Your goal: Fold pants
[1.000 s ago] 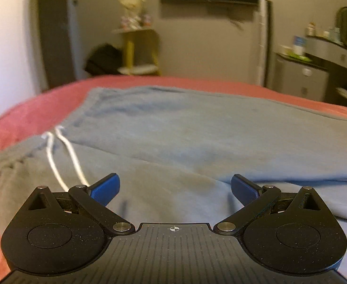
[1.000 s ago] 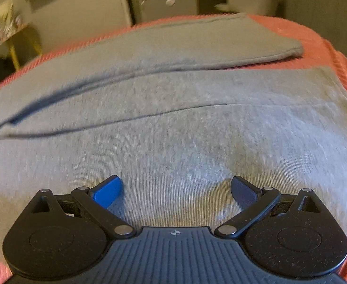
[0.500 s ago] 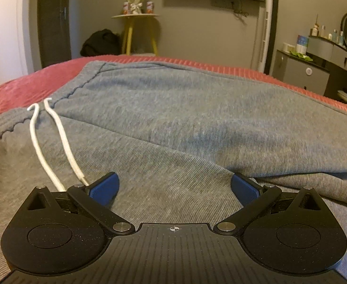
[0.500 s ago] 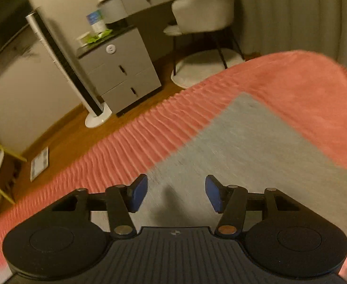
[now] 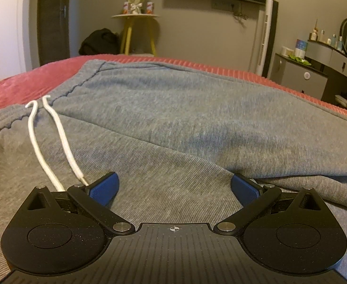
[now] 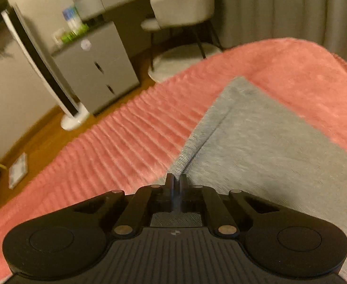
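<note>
Two hand-held grippers work over grey pants (image 5: 173,123) spread flat on a bed with a red ribbed cover (image 6: 130,142).

Left hand-held gripper (image 5: 174,188): released. Its blue pads (image 5: 103,188) stand wide apart just above the grey fabric near the waistband, with nothing clamped between them. Two white drawstring cords (image 5: 62,139) run from the waistband down toward the left pad, and the end of one cord lies just beside it. The far leg lies across the bed toward the right, with a fold line between it and the near leg.

Right hand-held gripper (image 6: 176,184): clenched, jaws fully together at the hem edge of a pant leg (image 6: 268,146). Grey fabric lies directly under and in front of the fingertips; whether the pads actually pinch the hem cannot be told from this view. The leg end lies flat on the cover, its corner pointing toward the far side of the bed.

Beyond the bed stand a grey drawer cabinet (image 6: 97,71) and a chair (image 6: 182,2).
</note>
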Demonstrator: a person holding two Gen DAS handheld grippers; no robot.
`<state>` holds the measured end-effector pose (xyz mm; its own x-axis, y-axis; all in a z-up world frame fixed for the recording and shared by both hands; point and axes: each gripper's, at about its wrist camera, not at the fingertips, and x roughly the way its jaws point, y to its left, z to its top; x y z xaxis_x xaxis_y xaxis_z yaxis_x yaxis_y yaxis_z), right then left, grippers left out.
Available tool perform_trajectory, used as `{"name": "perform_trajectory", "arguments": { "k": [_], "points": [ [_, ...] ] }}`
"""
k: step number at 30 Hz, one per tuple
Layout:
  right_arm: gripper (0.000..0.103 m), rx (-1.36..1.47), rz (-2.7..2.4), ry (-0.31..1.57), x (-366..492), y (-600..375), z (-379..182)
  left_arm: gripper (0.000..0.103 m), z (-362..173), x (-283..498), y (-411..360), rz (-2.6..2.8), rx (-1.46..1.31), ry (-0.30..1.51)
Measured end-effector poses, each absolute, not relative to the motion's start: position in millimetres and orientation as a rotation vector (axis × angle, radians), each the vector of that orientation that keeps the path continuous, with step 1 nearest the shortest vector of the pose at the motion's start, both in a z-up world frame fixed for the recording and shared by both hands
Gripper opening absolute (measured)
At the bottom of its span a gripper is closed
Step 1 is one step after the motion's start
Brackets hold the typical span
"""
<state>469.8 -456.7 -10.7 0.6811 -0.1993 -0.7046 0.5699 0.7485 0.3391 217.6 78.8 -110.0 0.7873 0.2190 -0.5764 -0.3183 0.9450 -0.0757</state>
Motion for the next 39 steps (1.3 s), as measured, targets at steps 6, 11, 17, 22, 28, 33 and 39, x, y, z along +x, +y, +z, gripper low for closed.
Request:
{"name": "perform_trajectory", "arguments": {
  "k": [6, 11, 17, 22, 28, 33, 39],
  "points": [
    [0.001, 0.744, -0.375, 0.508, 283, -457, -4, 0.103, -108, 216, 82, 0.281, -0.197, 0.590],
    [0.002, 0.841, -0.429, 0.622, 181, -449, -60, 0.103, -100, 212, 85, 0.275, -0.223, 0.584],
    [0.024, 1.000, -0.450, 0.555, 173, -475, -76, 0.101, -47, 217, 100, 0.166, -0.375, 0.552],
    [0.026, 1.153, -0.437, 0.519, 185, -492, -94, 0.101, -16, 302, 129, 0.065, -0.444, 0.587],
    [0.029, 1.228, -0.421, 0.466, 199, -501, -104, 0.081, -43, 395, 153, 0.093, -0.610, 0.789],
    [0.014, 1.217, -0.406, 0.483, 205, -507, -101, 0.016, -69, 425, 148, 0.170, -0.615, 0.949],
    [0.004, 1.114, -0.380, 0.456, 202, -508, -65, 0.007, -7, 371, 142, 0.099, -0.575, 0.800]
  ]
}}
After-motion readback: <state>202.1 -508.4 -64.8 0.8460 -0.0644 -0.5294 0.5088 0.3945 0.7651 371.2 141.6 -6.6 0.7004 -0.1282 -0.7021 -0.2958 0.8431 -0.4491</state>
